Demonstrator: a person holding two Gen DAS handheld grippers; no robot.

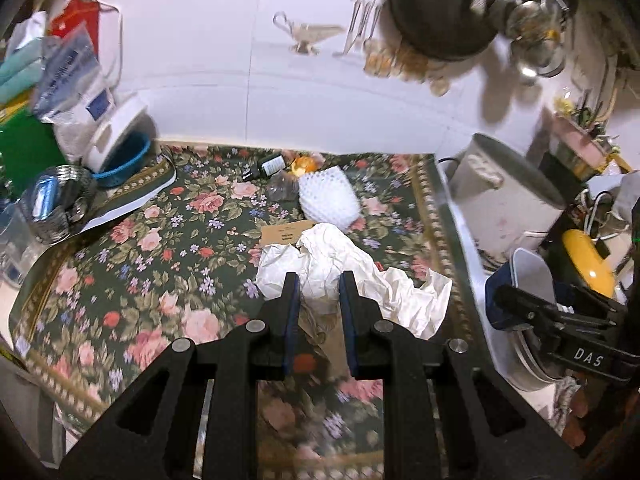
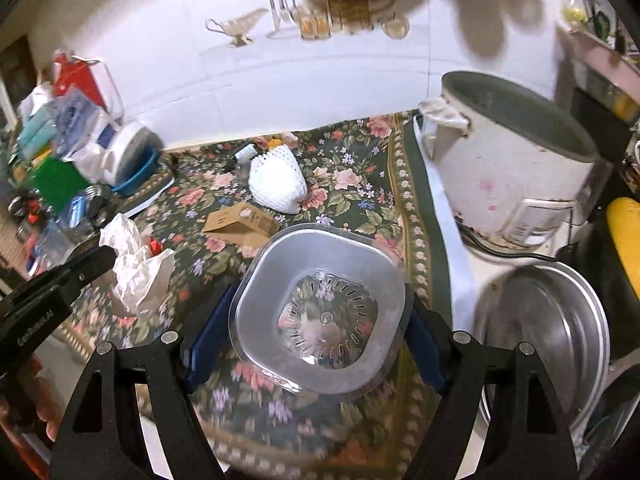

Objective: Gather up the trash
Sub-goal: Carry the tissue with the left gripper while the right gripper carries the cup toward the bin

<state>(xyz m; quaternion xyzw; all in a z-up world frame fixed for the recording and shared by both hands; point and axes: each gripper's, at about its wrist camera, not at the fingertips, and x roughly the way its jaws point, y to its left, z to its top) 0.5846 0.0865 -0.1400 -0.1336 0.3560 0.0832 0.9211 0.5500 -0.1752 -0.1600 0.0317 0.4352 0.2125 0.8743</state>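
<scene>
Crumpled paper point(image 1: 352, 280): white, pinched between the blue pads of the left gripper point(image 1: 319, 292); its loose folds spill toward 3 o'clock of the jaws, above the floral cloth point(image 1: 132, 264).
Left gripper: jaws drawn narrow and clamped on the paper; in the right wrist view it enters from 9 o'clock point(image 2: 86, 276) with the same white wad point(image 2: 138, 268) at its tip.
Clear plastic container point(image 2: 320, 320): square with rounded corners and a slotted base, sitting between the widely spread pads of the right gripper point(image 2: 320, 344), one pad against each side wall.
Right gripper: jaws wide, holding the container by its walls.
Cardboard box point(image 2: 242, 220): small, brown, lying flat on the cloth at 11 o'clock of the container.
Foam net sleeve point(image 2: 278, 184): white mesh, at 12 o'clock beyond the box, with an orange object point(image 1: 303, 164) just behind it.
Black adapter point(image 1: 266, 168): near the wall at the far edge of the cloth.
Rice cooker point(image 2: 516, 172): white, lid off, at 2 o'clock on the bare counter.
Metal lid point(image 2: 544, 332): at 3 o'clock beside the right gripper.
Blue basket point(image 1: 124, 164): at 10 o'clock, among bags and tins.
</scene>
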